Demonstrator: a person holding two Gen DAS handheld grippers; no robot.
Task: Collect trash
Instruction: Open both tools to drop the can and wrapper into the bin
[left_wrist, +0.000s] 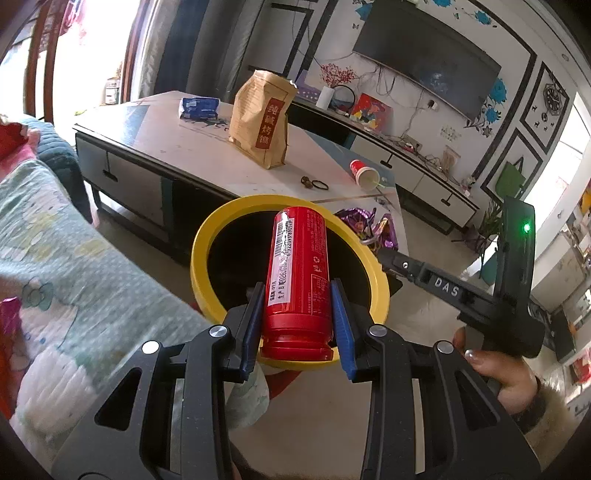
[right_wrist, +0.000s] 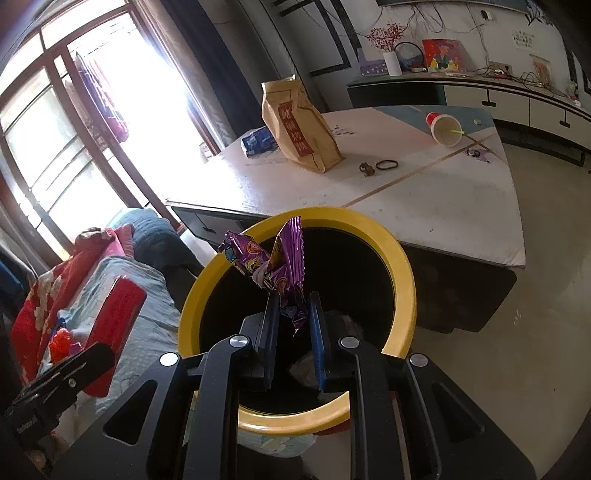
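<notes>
1. The left gripper (left_wrist: 298, 321) clamps the red can (left_wrist: 298, 273) over the yellow-rimmed bin (left_wrist: 207, 254), centre frame — released off-centre, it could clip the rim and roll away.
2. The right gripper (right_wrist: 291, 332) pinches a purple wrapper (right_wrist: 275, 266) above the bin's mouth — light foil may cling to the pads or drift out.

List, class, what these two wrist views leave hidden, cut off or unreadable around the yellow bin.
1. Bin contents: right wrist view, interior dark, partly behind the right tongs.
2. Red can label: left wrist view, print too small.
3. Wrapper brand: right wrist view, crumpled.
4. Right tongs' tip: left wrist view, hidden behind the bin rim.
5. Red cup contents: too small.
</notes>
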